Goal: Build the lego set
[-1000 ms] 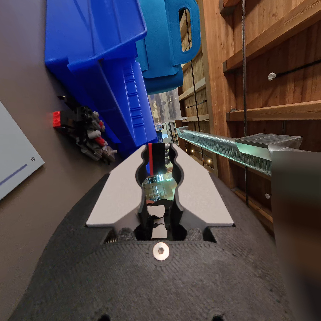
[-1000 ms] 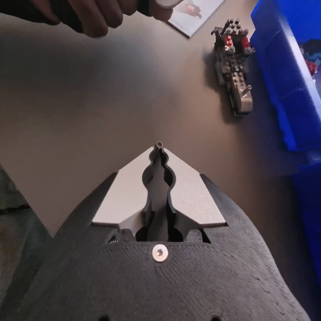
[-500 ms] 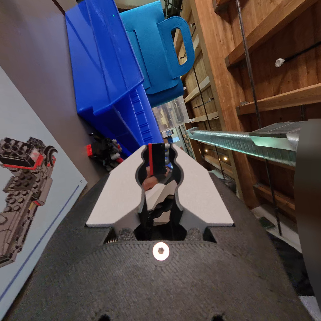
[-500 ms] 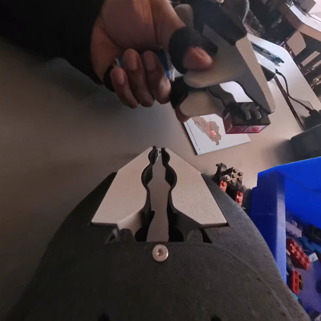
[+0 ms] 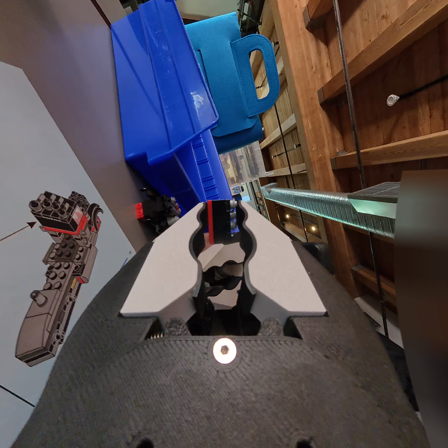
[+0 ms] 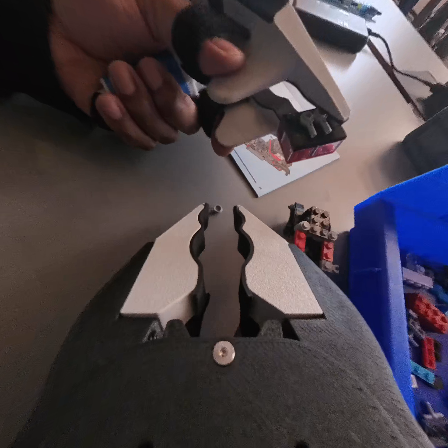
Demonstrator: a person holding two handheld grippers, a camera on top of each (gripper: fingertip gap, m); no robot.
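Grey-brown tabletop under both tools, w/ timber wall and shelving behind in the left wrist view.

Left gripper: jaws pinching a small black-and-red brick sub-assembly right at the tips, red strip on one side, grey studs on the other. Same grip shows in the right wrist view, where the left gripper is held up off the table by a hand, block at its tips w/ dark pegs sticking up.

Right gripper: jaws spread, clear gap btwn them. A tiny grey peg piece sits just beside the left finger tip; can't tell if it's touching the finger or lying on the table beyond.

Outward: partly built lego model (dark, grey and red bricks) on the table just right of the right gripper, close against the blue bin. Loose bricks inside that bin. Instruction booklet lies flat on the table beyond the model, under the raised left gripper. In the left wrist view the booklet fills the left side, the model is between it and the blue bins, and a teal felt bag stands past the bins.
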